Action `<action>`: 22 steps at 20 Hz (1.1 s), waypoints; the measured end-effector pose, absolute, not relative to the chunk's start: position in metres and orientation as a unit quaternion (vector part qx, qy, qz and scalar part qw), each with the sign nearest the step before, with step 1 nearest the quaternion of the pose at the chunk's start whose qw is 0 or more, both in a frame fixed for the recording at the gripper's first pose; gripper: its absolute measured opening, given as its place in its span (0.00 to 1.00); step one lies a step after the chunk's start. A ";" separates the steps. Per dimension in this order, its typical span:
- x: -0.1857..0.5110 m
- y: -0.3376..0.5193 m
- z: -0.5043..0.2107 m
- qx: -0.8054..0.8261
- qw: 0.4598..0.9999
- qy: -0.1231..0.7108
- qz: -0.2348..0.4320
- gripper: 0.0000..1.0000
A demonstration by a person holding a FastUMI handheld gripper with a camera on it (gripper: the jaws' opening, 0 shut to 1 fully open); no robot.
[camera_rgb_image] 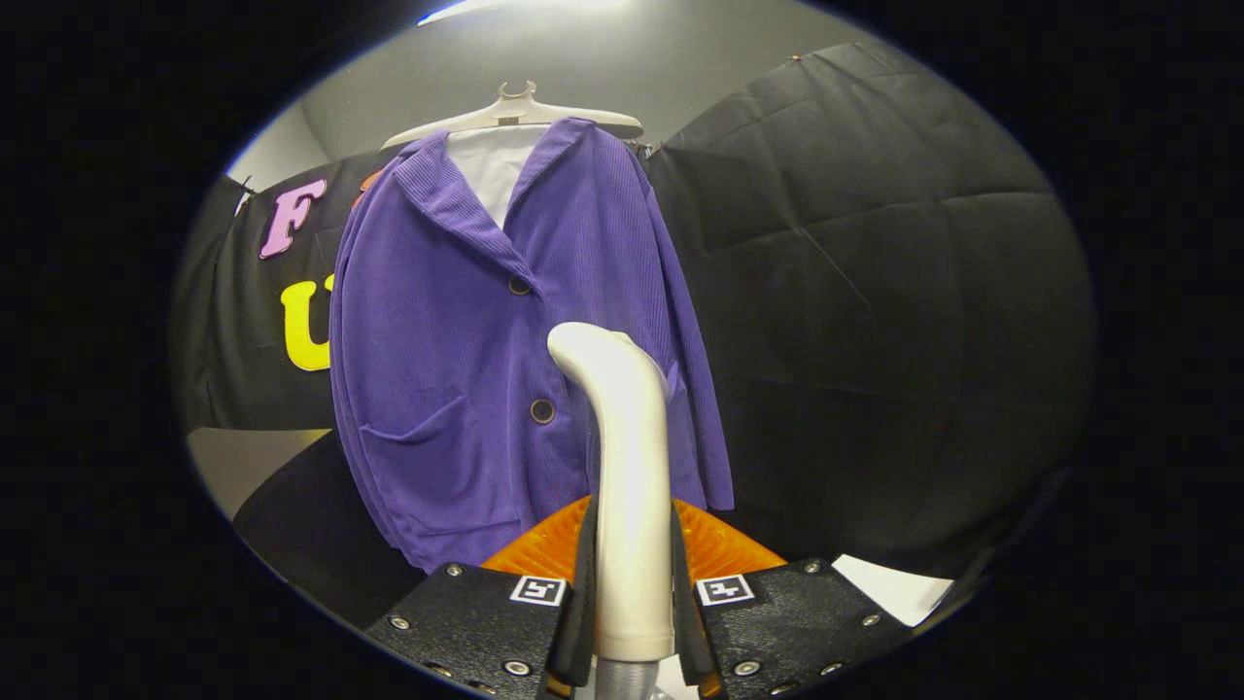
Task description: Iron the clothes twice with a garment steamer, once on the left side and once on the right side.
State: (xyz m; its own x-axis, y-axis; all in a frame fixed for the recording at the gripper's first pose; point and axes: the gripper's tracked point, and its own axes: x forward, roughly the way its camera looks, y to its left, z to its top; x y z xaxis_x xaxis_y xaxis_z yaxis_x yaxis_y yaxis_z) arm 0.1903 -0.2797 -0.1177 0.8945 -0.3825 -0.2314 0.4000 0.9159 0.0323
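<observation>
gripper (634,593): fingers clamped on steamer (622,467) handle, frame bottom centre
step: approaching purple jacket (466,360) (no contact yet)
next: press head to one side

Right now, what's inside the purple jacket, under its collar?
A white garment shows in the open neck of the purple jacket, both on a pale hanger. Below the top button the jacket covers it. The gripper is shut on the steamer handle.

Black quilted cloth (875,292) is hanging as the booth's wall, creased and sagging. Above it a pale grey wall (408,87) is showing (a bright ceiling light (515,8) is glaring at its top).
</observation>
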 end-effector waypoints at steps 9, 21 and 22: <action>0.161 -0.275 -0.183 0.053 0.960 0.172 -0.215 0.34; 0.121 -0.251 -0.279 0.071 0.937 0.267 -0.212 0.35; 0.117 -0.249 -0.284 0.070 0.936 0.273 -0.211 0.35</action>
State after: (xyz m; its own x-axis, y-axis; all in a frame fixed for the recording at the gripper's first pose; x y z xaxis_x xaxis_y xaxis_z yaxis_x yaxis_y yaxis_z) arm 0.1172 -0.2485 -0.2838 0.7615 -0.3570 -0.5409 0.4339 0.9008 0.0163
